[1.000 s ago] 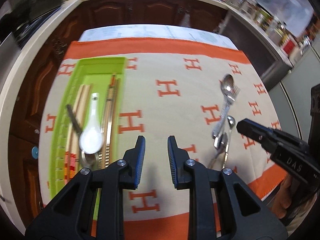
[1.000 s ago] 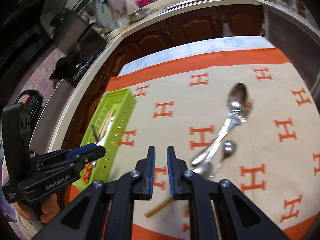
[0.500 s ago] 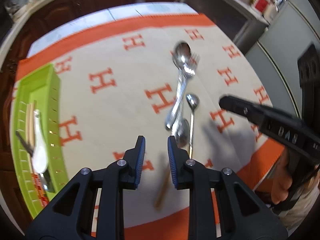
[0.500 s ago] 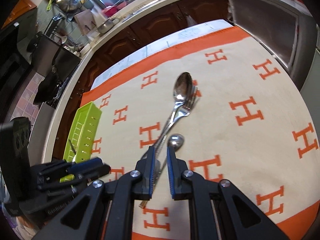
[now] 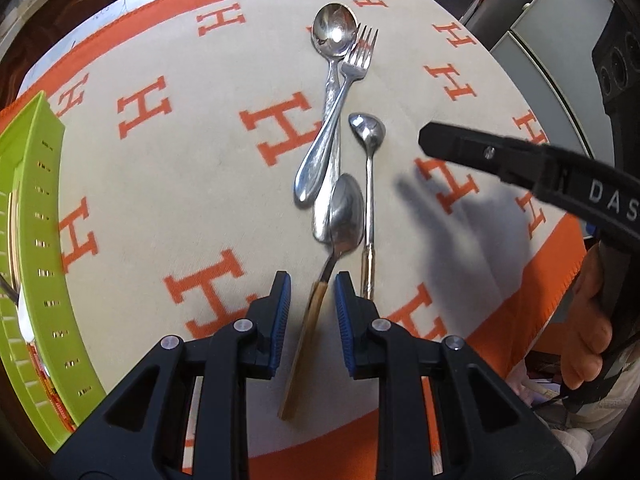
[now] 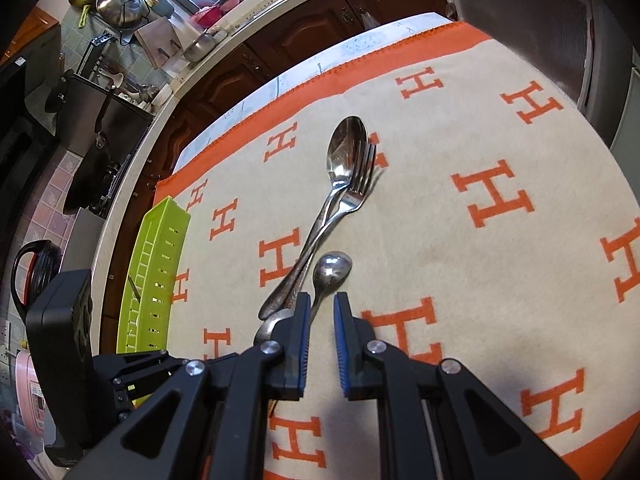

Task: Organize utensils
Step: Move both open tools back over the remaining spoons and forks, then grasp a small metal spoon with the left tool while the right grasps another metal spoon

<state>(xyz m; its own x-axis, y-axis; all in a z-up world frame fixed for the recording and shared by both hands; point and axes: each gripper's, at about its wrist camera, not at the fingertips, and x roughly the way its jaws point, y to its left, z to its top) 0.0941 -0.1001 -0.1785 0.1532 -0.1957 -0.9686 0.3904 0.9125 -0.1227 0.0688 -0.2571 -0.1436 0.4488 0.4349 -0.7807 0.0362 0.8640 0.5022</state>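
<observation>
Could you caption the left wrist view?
Open left gripper straddling a wooden-handled spoon beside other cutlery on the tablecloth.

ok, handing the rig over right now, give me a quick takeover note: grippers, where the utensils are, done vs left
Left gripper: open, jaws either side of the wooden handle of a spoon on the cloth, not closed on it.
Right gripper: open, empty, jaws straddling the small spoon.
Still on the cloth: big spoon, fork crossing it, the small spoon, the wooden-handled spoon.
Green tray at the left edge already holds some utensils; contents mostly out of view.
Left to do: move those four pieces into the tray.
</observation>
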